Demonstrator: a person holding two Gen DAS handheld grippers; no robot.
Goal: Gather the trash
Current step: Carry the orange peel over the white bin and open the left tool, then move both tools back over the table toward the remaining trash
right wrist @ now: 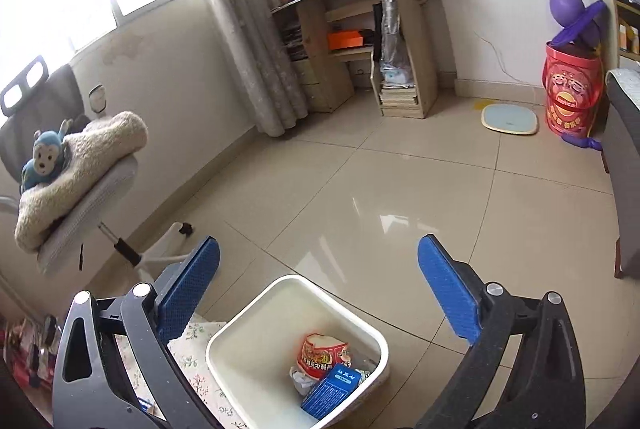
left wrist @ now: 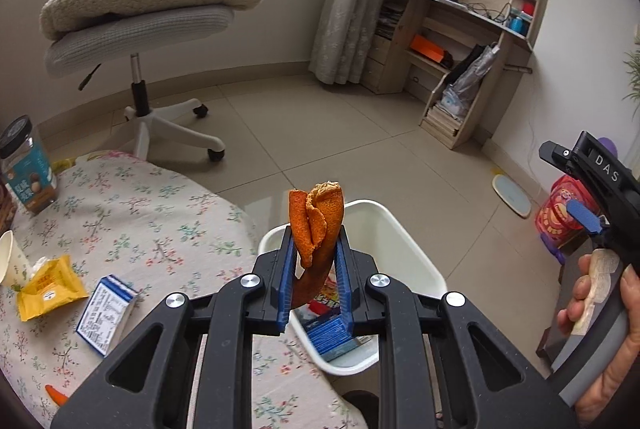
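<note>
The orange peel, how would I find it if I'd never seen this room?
Find the floral tablecloth, then the white bin beside its edge. In front of the bin, the left tongs pinch a curled orange peel, the only trash held up in the air.

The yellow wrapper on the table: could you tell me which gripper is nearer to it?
Left. The left gripper, holding orange peel, is beside the yellow wrapper; the right gripper hangs over the bin, farther off.
</note>
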